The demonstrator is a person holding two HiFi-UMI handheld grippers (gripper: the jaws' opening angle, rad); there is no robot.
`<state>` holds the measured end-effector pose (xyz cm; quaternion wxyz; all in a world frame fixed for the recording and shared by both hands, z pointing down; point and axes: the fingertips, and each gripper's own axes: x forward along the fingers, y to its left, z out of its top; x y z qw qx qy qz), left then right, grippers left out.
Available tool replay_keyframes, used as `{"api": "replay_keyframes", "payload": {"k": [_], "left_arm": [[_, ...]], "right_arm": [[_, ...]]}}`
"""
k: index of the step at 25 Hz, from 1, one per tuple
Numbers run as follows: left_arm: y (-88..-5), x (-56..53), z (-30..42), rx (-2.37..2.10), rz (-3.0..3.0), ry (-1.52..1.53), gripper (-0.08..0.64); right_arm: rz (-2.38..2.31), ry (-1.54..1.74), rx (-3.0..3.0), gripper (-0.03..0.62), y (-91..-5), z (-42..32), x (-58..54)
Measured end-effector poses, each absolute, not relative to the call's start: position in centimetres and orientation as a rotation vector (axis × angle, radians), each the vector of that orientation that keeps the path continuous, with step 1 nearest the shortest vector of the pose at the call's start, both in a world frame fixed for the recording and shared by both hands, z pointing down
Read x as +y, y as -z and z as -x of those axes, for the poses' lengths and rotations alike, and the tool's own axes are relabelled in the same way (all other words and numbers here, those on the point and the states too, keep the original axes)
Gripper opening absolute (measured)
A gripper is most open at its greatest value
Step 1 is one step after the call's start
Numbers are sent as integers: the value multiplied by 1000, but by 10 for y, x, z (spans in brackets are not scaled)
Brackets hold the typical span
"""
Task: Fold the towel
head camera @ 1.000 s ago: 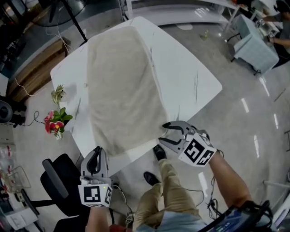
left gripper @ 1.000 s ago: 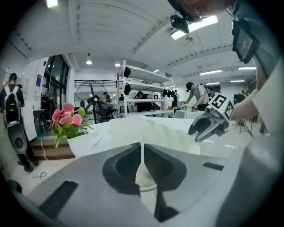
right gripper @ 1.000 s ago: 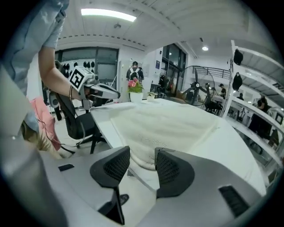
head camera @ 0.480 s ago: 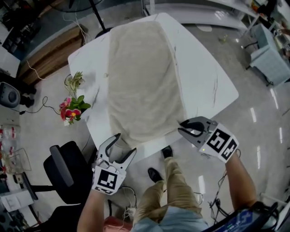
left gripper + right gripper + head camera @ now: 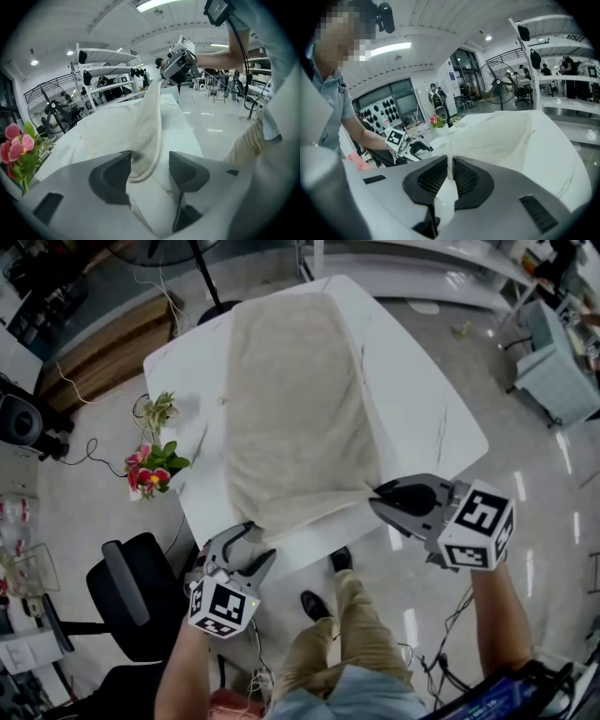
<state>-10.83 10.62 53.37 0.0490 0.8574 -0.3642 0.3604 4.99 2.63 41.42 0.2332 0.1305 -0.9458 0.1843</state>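
One beige towel [image 5: 295, 409], spread lengthwise down one white table [image 5: 422, 418] from the far edge to the near edge. Two grippers at the near edge, one at each near corner of the towel. Right gripper [image 5: 377, 495]: clamped tight on the near right corner, holding it raised off the tabletop. Left gripper [image 5: 260, 540]: spread wide though just closing a little, with the near left corner hanging between the jaws, brushing one pad, not pinched. One bunch of pink flowers [image 5: 150, 470] by the left edge.
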Motion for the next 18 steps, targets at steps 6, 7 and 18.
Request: {"api": "replay_keyframes", "payload": {"k": [6, 7, 18], "left_arm": [[-534, 102, 109, -1023, -2582, -1039, 261], [-534, 103, 108, -1001, -2595, -1061, 259], [-531, 93, 111, -909, -2565, -1064, 127]], "right_arm": [[-312, -288, -2406, 51, -450, -59, 31], [-296, -244, -2372, 52, -460, -61, 33], [-147, -212, -2364, 75, -509, -68, 48]]}}
